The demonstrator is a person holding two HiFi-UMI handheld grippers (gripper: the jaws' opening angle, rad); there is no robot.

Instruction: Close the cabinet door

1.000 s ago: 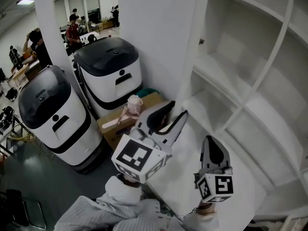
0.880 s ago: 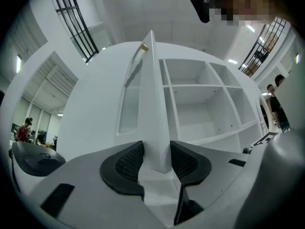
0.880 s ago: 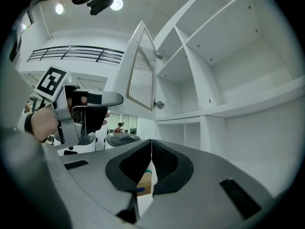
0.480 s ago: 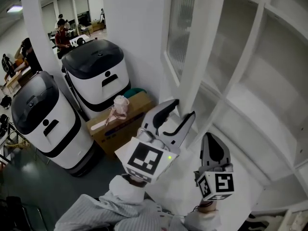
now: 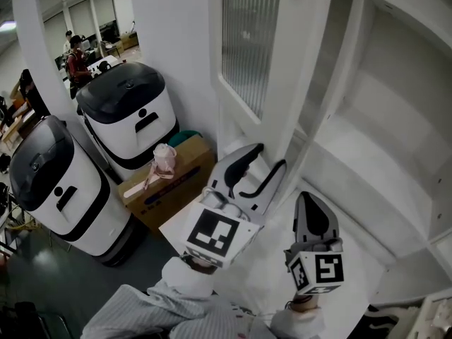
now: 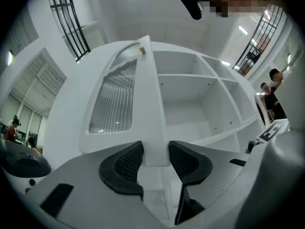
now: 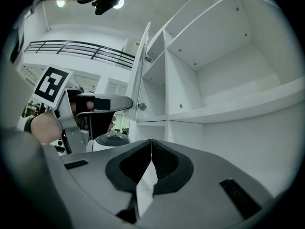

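Note:
The white cabinet door (image 5: pixel 244 41) has a ribbed glass panel and stands partly open in front of the white shelves (image 5: pixel 367 140). My left gripper (image 5: pixel 270 156) straddles the door's lower free edge. In the left gripper view the door (image 6: pixel 114 99) runs up from between the pads, and the left gripper (image 6: pixel 155 151) has just been closing its jaws, both pads against the edge. My right gripper (image 5: pixel 307 198) hovers just right of it, over the low shelf. Its pads meet at the tips in the right gripper view, so the right gripper (image 7: pixel 151 144) is shut on nothing.
Two white machines with black lids (image 5: pixel 141 115) (image 5: pixel 49 182) stand on the floor to the left. A cardboard box (image 5: pixel 166 182) with a pink item (image 5: pixel 164 157) lies beside them. People (image 5: pixel 74 58) are far back left. The shelf compartments (image 7: pixel 228 99) hold nothing.
The door has swung round toward the shelves, and its ribbed glass has come into sight. The left gripper has closed in on the door's edge. Both grippers have shifted along with the door.

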